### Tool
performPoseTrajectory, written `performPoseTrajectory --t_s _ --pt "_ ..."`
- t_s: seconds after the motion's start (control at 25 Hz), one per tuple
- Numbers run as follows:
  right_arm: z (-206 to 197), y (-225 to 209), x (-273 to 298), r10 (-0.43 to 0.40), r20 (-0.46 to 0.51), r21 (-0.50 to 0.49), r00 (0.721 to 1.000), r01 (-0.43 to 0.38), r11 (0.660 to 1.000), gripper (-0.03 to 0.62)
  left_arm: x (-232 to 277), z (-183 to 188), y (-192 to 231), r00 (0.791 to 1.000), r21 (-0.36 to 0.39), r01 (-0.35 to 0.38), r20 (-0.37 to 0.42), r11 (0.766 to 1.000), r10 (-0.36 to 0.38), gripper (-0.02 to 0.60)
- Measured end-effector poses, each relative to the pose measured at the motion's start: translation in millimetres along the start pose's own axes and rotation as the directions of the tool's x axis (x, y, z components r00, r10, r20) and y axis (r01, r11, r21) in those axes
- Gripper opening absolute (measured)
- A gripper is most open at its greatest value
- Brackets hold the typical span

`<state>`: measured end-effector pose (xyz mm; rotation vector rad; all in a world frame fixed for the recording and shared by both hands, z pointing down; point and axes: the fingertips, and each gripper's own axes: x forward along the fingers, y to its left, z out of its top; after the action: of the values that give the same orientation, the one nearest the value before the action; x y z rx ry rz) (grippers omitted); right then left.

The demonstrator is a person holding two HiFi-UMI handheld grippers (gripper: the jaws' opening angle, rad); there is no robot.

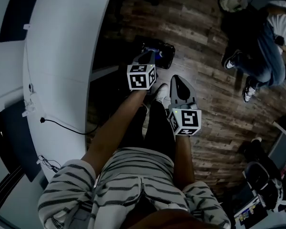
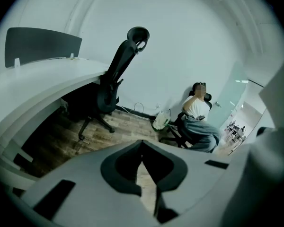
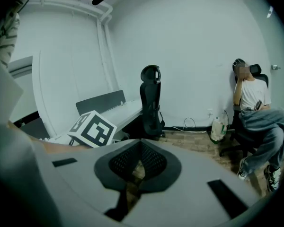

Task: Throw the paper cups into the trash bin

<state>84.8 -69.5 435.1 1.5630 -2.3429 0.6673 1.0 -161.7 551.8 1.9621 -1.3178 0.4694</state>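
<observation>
Trash bin (image 1: 167,56) beneath shut left gripper (image 1: 148,54)

Office, curved white desk (image 1: 62,51) with divider panel (image 2: 40,46), black swivel chair (image 2: 113,84), wood floor (image 1: 200,37)

A: What does the right claw (image 3: 141,144) hold?
B: Nothing; its jaws meet at the tips.
A: And beyond it?
B: A marker cube (image 3: 92,129) at left, a black chair (image 3: 150,100) against the white surface (image 3: 120,113), a person (image 3: 255,112) seated at right, a bag (image 3: 218,128) beside them.
</observation>
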Motion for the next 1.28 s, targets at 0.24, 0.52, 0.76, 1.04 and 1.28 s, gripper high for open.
performPoseTrajectory --t_s 0.24,0.52,0.76,1.04,1.28 --pt "22 15 -10 0.008 0.025 -0.026 1.0 -0.007 1.0 0.009 -36 25 -10 0.998 0.019 0.025 0.049 1.0 -0.026 0.023" --pt "45 35 -24 0.016 0.053 -0.057 0.998 -0.013 0.998 0.009 -80 42 -18 0.995 0.054 0.051 0.083 0.997 -0.055 0.023" --pt "61 44 -35 0.014 0.079 -0.075 0.997 -0.008 0.997 0.009 -109 58 -30 0.987 0.096 0.078 0.136 0.992 -0.091 0.023" --pt "80 47 -50 0.02 0.107 -0.085 0.994 -0.011 0.996 0.009 -144 82 -51 0.971 0.148 0.1 0.204 0.984 -0.129 0.023" --pt "105 59 -56 0.051 0.141 -0.092 0.989 -0.038 0.995 0.009 -175 99 -57 0.955 0.174 0.107 0.255 0.979 -0.15 0.023"
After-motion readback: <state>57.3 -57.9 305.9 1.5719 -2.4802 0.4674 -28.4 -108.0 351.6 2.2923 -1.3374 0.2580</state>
